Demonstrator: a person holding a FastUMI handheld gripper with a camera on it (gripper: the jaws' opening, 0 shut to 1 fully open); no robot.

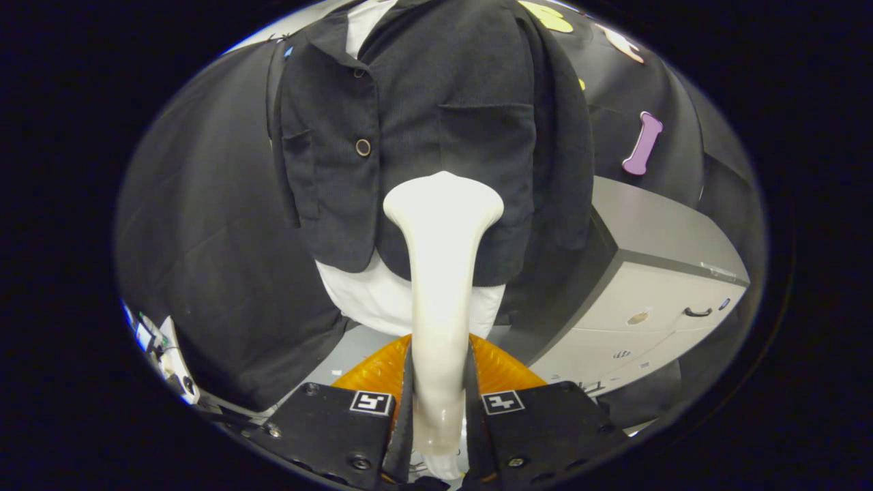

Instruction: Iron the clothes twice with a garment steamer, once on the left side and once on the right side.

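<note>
I have the gripper point(440, 409) clamped on the handle of a cream-white plastic garment steamer point(442, 273); both fingers press against the handle's sides, one on each flank, so the tongs are pinching it firmly. The handle runs straight up between the fingers and widens into a flared, flat-topped head well ahead of them.

That head sits against the lower front of a dark charcoal, finely ribbed cloth jacket point(423, 123) hanging upright in front of me. From where I look I cannot tell whether the head truly touches the fabric or floats just off it. The head lies a little to the right of the jacket's button line, below a square patch pocket point(487, 146) on that side. A round metal-rimmed button point(363, 147) shows on the front edge, up and to the left of the steamer head.

Under the jacket's hem a white garment point(382, 300) hangs out, its lower edge passing behind the steamer handle. Just beyond my fingers, behind the handle's base, I see a translucent orange ribbed piece point(508, 372); I cannot say what it belongs to.

To the right of the jacket stands a pale grey cabinet with a dark drawer handle point(655, 300).
</note>
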